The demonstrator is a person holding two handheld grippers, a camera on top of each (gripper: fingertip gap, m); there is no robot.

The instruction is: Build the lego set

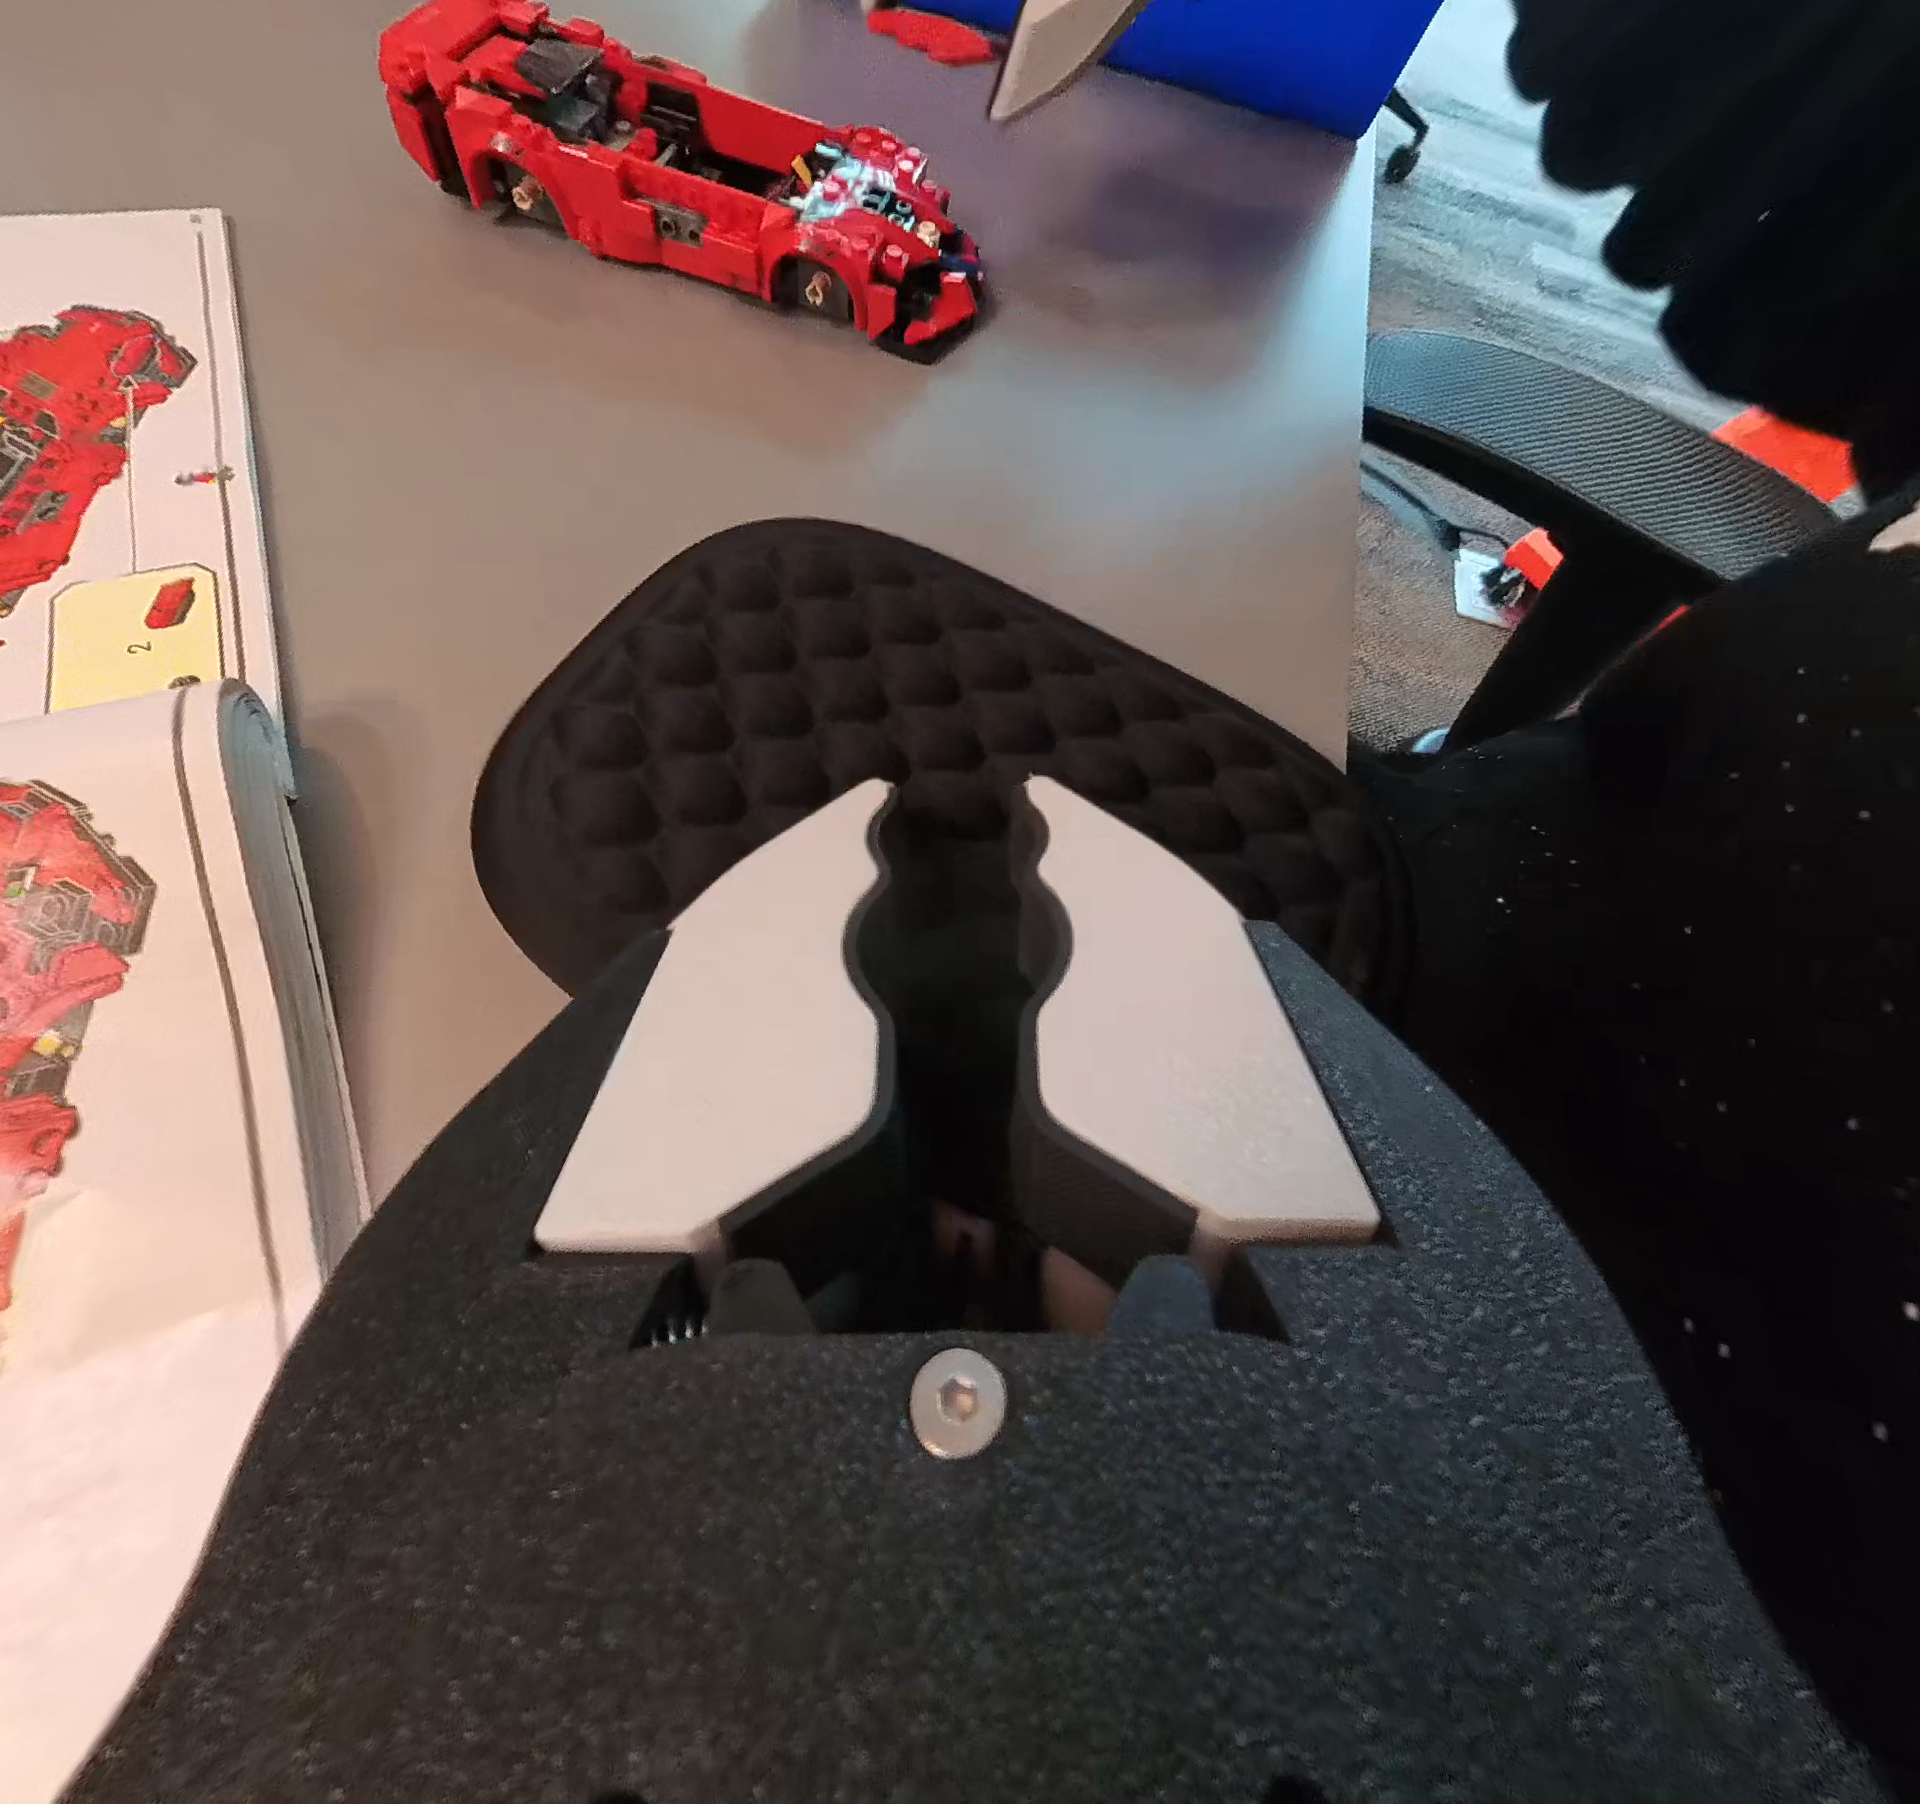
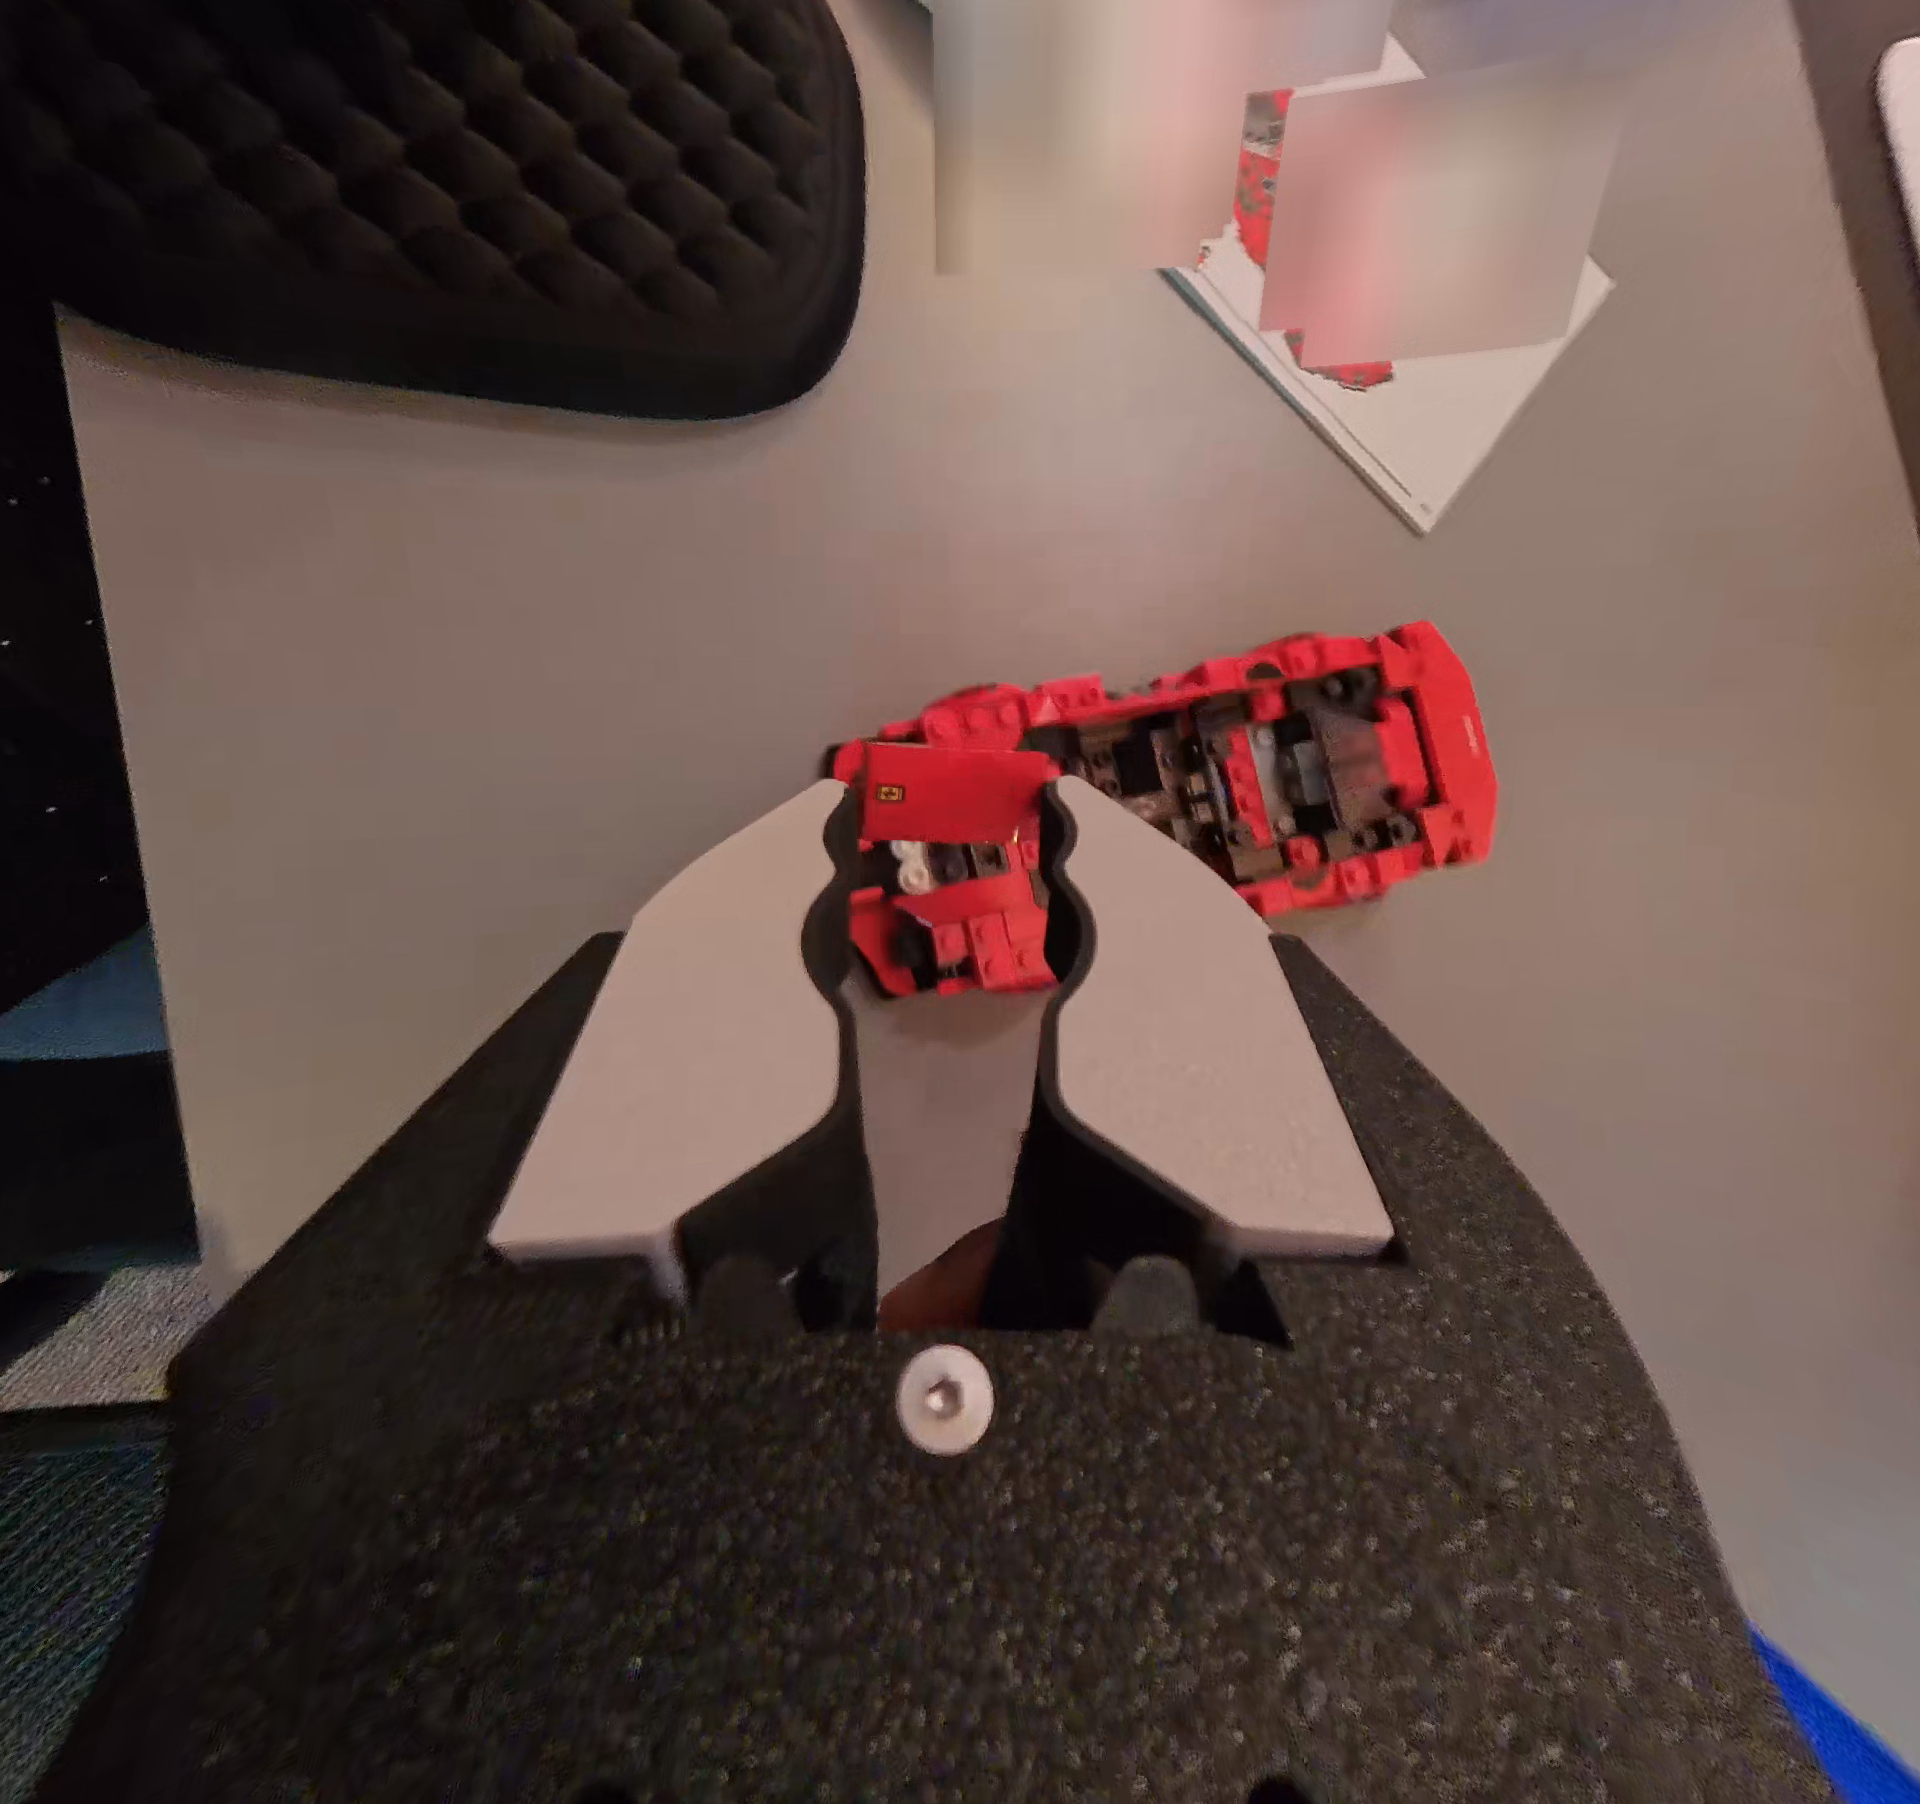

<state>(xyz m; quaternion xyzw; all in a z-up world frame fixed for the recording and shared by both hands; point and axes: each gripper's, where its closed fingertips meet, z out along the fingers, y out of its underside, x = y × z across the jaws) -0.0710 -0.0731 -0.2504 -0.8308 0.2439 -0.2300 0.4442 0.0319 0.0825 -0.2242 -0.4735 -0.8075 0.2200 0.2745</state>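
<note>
The right gripper (image 2: 951, 793) is pinching a smooth red sloped plate (image 2: 951, 796) between its grey, wavy-edged fingertips, just over the nose of the studded red lego car (image 2: 1195, 798) lying at frame centre on the matte grey table (image 2: 468, 767). The left gripper (image 1: 958, 798) is hanging parted and empty over a dimpled black foam pad (image 1: 831, 674). An instruction booklet (image 1: 114, 611) is lying at left; a blue box (image 1: 1247, 19) is sitting at the top.

We find the car (image 1: 675, 175) on the table (image 1: 1091, 445), instruction booklet (image 1: 114, 528) to its left, cushion (image 1: 894, 715) at the near edge.
</note>
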